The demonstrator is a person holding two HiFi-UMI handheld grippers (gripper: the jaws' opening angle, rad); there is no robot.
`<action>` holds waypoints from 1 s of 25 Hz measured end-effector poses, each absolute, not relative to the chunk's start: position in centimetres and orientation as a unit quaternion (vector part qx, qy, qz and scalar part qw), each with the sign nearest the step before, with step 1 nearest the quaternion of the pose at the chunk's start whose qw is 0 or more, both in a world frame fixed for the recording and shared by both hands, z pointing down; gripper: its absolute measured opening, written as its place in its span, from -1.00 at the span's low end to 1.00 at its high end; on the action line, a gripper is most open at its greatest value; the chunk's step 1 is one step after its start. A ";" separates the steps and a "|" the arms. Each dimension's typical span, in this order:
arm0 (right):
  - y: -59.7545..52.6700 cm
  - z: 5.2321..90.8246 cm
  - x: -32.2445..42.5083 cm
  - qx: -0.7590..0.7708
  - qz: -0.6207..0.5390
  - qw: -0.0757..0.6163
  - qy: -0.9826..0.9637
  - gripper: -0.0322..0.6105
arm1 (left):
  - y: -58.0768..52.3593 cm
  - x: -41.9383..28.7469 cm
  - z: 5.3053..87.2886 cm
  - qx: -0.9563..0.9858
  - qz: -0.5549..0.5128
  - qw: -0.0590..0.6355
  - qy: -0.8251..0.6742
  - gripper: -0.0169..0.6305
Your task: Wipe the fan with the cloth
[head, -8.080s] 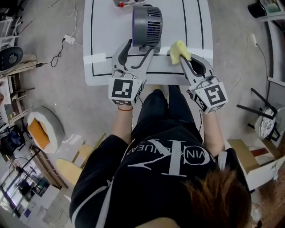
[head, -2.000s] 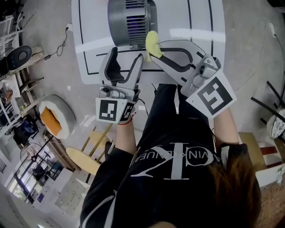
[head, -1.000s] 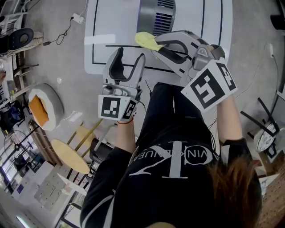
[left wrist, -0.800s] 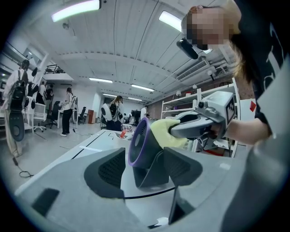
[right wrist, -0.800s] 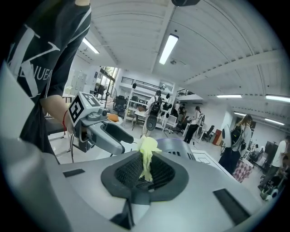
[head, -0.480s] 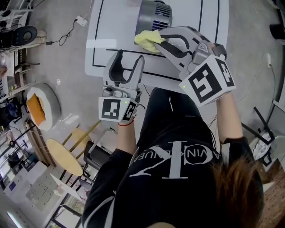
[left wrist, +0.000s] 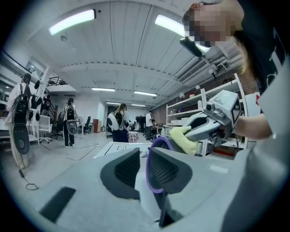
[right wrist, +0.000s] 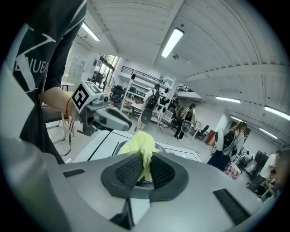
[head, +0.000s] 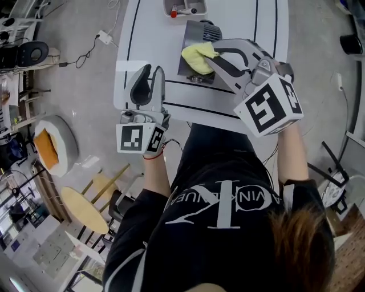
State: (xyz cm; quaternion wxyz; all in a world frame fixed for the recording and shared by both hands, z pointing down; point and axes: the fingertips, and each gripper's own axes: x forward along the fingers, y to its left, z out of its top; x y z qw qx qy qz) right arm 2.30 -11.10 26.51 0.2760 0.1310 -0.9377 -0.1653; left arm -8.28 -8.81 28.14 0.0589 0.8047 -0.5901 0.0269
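Your left claw [head: 150, 73], at eleven o'clock over the bench [head: 154, 34], has just been closing and stands slightly apart, empty; steady the fan with it. Your right claw [head: 209, 55] grips the cloth [head: 195, 56] on the fan [head: 201, 33] at twelve o'clock: press evenly. One fan, one cloth, two claws.

1 fan [head: 199, 33], 1 cloth [head: 197, 57], 2 grippers (L gripper [head: 152, 69], R gripper [head: 210, 54]), 1 table [head: 251, 34], 1 tray [head: 185, 15]
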 end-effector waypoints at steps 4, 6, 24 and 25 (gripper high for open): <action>-13.1 26.1 2.5 0.137 -0.176 0.292 -0.930 -0.79 | -11.5 -8.5 28.3 0.807 0.021 0.069 -0.586 -0.92; -14.2 25.8 2.3 0.138 -0.183 0.306 -0.924 -0.79 | -12.8 -8.3 28.1 0.815 0.025 0.071 -0.575 -0.92; -17.0 26.6 1.8 0.150 -0.175 0.343 -0.911 -0.80 | -16.2 -8.4 29.1 0.840 0.038 0.080 -0.536 -0.92; -17.1 26.7 1.9 0.153 -0.171 0.342 -0.911 -0.80 | -16.4 -8.4 29.2 0.841 0.039 0.080 -0.534 -0.92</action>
